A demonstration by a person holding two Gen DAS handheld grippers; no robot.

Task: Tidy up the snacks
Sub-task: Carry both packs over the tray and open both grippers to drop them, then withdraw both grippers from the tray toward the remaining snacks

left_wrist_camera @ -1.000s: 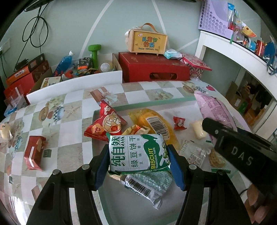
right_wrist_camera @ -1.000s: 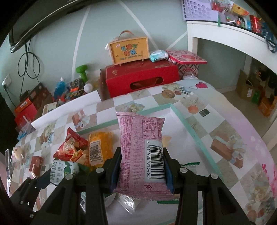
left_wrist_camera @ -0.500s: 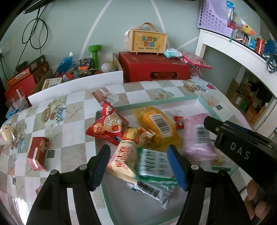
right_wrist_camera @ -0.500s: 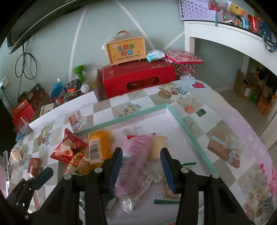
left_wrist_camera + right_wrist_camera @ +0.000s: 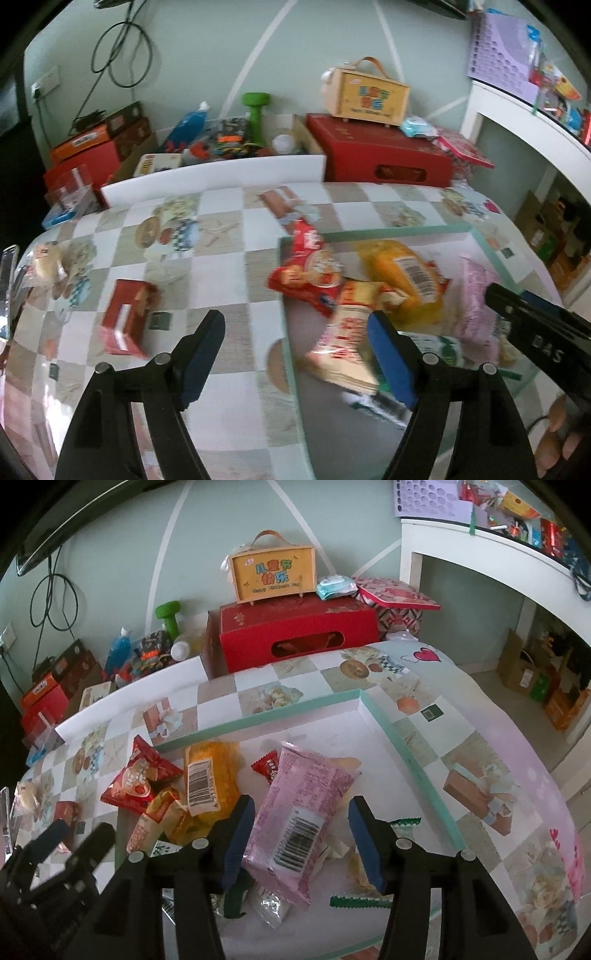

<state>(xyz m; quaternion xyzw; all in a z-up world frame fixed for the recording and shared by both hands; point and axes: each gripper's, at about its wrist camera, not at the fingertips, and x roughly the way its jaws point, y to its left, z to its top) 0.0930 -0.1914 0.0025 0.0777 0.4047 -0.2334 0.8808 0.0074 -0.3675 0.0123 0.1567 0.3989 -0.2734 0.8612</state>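
A shallow tray with a mint-green rim (image 5: 402, 746) lies on the checked tablecloth and holds a pile of snacks. The pink packet (image 5: 299, 812) lies flat in it, just ahead of my right gripper (image 5: 301, 825), which is open and empty. Beside it are an orange packet (image 5: 207, 779), a red packet (image 5: 138, 782) and a small red candy (image 5: 267, 767). My left gripper (image 5: 295, 343) is open and empty over the tray's left rim (image 5: 286, 332). The green biscuit packet (image 5: 439, 350) lies in the tray behind its right finger. A small snack (image 5: 46, 260) lies far left on the cloth.
A red box (image 5: 295, 635) with a yellow carry case (image 5: 273, 572) on top stands behind the table. A white board (image 5: 214, 177) edges the table's back. Boxes, a bottle and a green dumbbell (image 5: 255, 110) crowd the back left. A white shelf (image 5: 480, 550) is at right.
Both grippers have opened. The green biscuit packet and the pink packet have dropped into the tray. My left gripper has swung left, towards the tray's left rim.
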